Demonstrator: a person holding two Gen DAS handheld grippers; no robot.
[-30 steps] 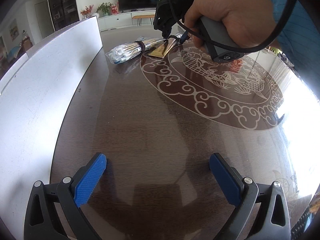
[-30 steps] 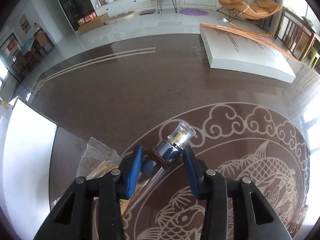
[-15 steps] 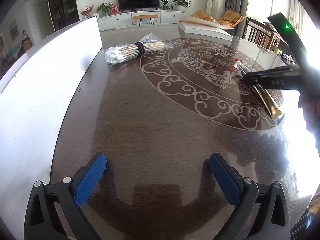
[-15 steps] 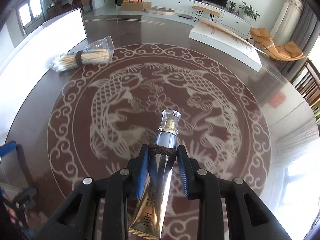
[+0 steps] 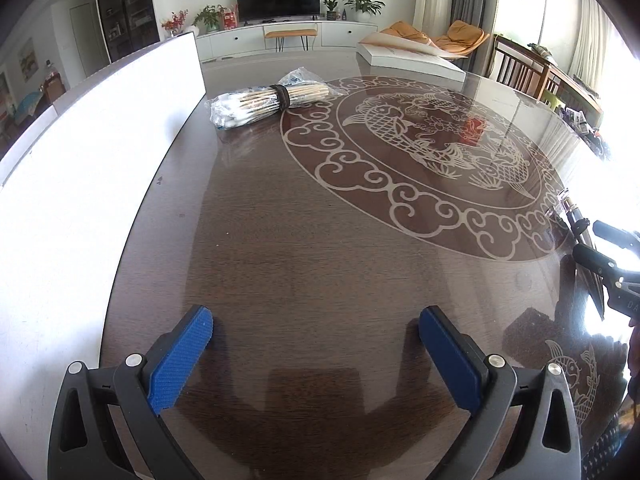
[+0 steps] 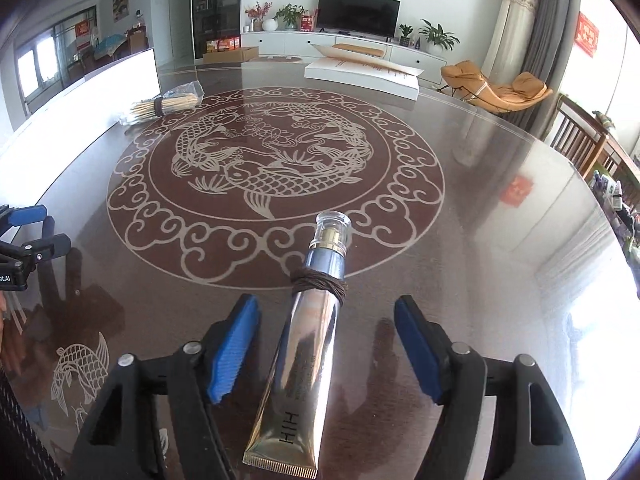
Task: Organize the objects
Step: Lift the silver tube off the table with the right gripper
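Observation:
A metallic cosmetic tube [image 6: 304, 344] with a clear cap and a brown band around its neck lies on the dark table between the fingers of my right gripper [image 6: 326, 346], which is open and not touching it. Its cap also shows at the right edge of the left wrist view [image 5: 566, 202]. A bagged bundle of wooden sticks [image 5: 268, 100] lies at the far left of the table; it also shows in the right wrist view [image 6: 164, 106]. My left gripper [image 5: 316, 356] is open and empty above the near table edge.
A white board [image 5: 100, 152] stands along the table's left edge. A flat white box [image 6: 360, 74] lies at the table's far side. The table top [image 6: 500, 264] bears a large fish medallion. Chairs stand to the right.
My right gripper carried the tube from beside the stick bundle to the near right of the table, set it down and opened. The left gripper has not moved.

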